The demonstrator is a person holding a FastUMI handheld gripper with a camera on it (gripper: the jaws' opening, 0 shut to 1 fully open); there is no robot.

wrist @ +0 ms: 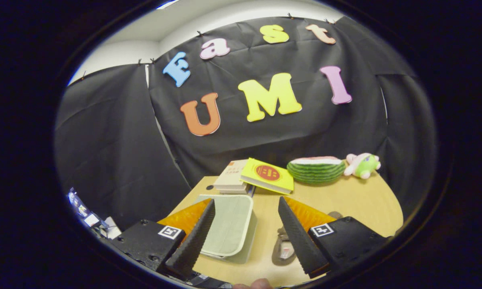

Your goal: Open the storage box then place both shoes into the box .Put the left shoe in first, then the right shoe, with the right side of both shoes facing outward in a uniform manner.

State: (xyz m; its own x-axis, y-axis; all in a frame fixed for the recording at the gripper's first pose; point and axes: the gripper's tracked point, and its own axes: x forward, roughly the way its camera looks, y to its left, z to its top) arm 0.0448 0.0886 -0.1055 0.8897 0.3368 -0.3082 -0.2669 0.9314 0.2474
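The tool [247,233] is held above the near part of a wooden worktop [357,200], its two fingers spread wide apart and gripping nothing. Neither finger touches any item.

The storage box [229,228], pale green with a light rim, lies on the worktop between the fingers, closer to the left finger, whose tip overlaps its near left corner in the view. Its lid appears closed.

One shoe [283,249] lies on the worktop just inside the right finger, largely hidden behind it; a brownish sole and a light inner part are visible. A small dark shape beyond the right finger may be part of a second shoe; this cannot be confirmed.

Beyond the fingers, at the far side of the worktop, a stack of books [231,180] stands with a yellow book [267,175] leaning across its right edge. To the right of these sits a watermelon-shaped toy [316,169], and just beside that a small pink and green plush toy [362,164].

A fingertip [261,284] of a person shows below the tool, between the finger bases.
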